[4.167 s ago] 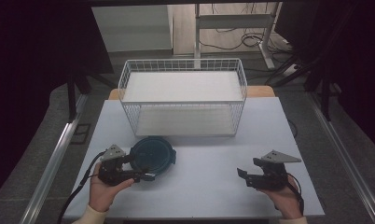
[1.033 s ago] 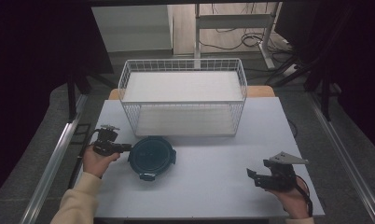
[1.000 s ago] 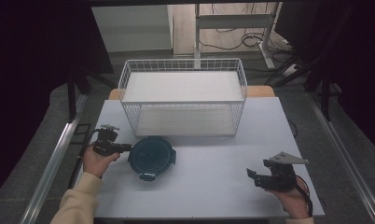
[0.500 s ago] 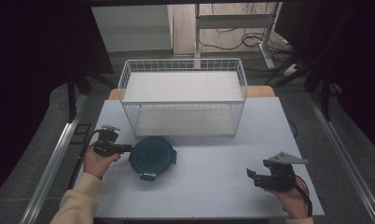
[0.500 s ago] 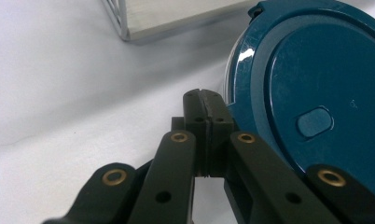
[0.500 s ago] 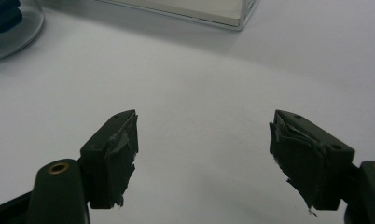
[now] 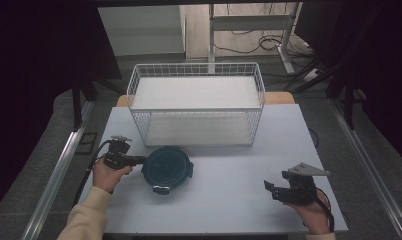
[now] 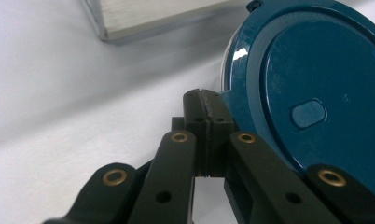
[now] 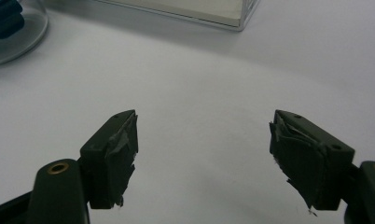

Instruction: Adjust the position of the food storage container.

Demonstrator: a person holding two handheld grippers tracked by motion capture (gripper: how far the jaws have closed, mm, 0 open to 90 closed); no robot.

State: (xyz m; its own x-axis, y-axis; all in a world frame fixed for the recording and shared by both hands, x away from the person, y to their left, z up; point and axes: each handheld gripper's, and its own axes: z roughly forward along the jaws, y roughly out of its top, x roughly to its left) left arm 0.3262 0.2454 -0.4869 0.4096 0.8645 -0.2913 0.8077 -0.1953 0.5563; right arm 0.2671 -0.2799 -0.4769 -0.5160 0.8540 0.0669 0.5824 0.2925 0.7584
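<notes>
- Dark room around a white table (image 7: pixel 229 200); grey floor on both sides, cables and a metal stand leg on the floor at the far side.
- White wire basket (image 7: pixel 196 107) at the far centre of the table, long side facing the person, white floor bare.
- Round blue lid (image 7: pixel 166 169) flat on the table, just near of the basket's left half; small clasp tabs at its near edge and right edge. Oval recess near the middle of the lid (image 8: pixel 311 93) in the left gripper view.
- Left gripper (image 7: pixel 139 160) at the left of the table, held in the left hand (image 7: pixel 109 175), pointing right, tips at the lid's left rim.
- Left gripper (image 8: pixel 205 100) jaws pressed fully together, nothing between them; tips just beside the lid's rim, with contact not certain.
- Cream sleeve (image 7: pixel 86 217) on the left forearm, entering from the near left corner.
- Right gripper (image 7: pixel 269 186) at the near right of the table, held in the right hand (image 7: pixel 311 210), pointing left, well apart from the lid.
- Right gripper (image 9: pixel 204 140) jaws standing wide apart, bare table between them, nothing held; worn dark tape on both pads (image 9: pixel 122 149).
- Clear rim with a blue clasp (image 9: pixel 6 21) at the far left corner of the right gripper view; basket base (image 9: pixel 199 9) along its far edge.
</notes>
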